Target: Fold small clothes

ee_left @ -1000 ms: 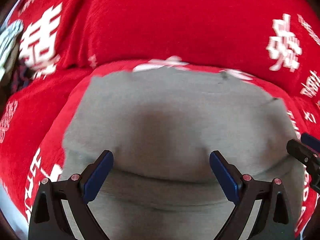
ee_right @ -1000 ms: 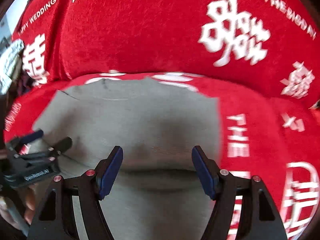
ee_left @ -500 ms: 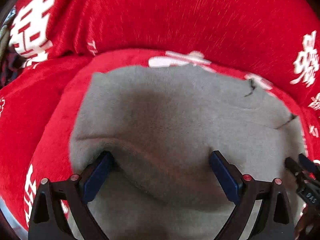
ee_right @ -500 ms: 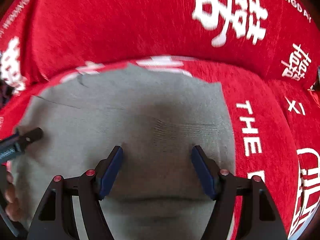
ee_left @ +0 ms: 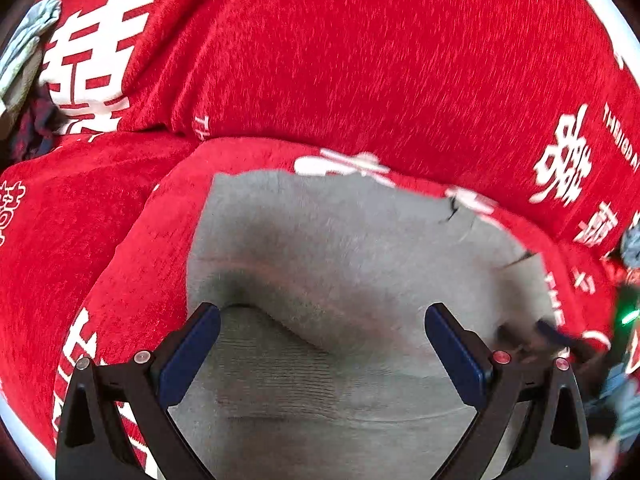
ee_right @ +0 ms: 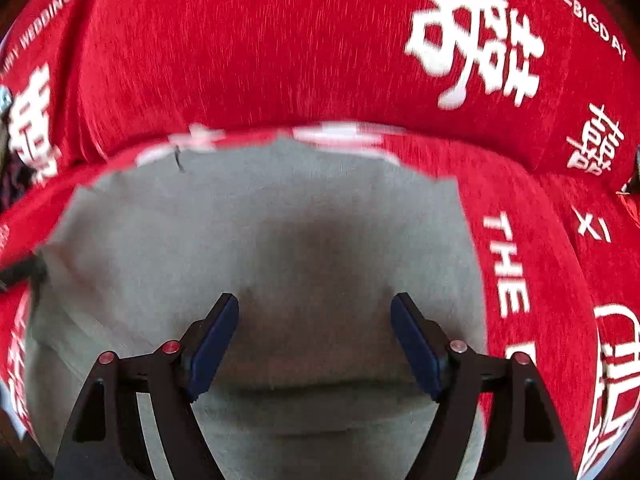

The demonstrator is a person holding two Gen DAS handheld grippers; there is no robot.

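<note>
Grey garment is lying flat on the red cover with white characters, on the seat cushion below the backrest. My left gripper is hovering over its left part, jaws standing wide, nothing pinched; a raised fold is running from the left pad toward the middle. My right gripper is hanging over the garment's right part, jaws having just been opening wider, apart now, cloth beneath them and none pressed between the pads.
</note>
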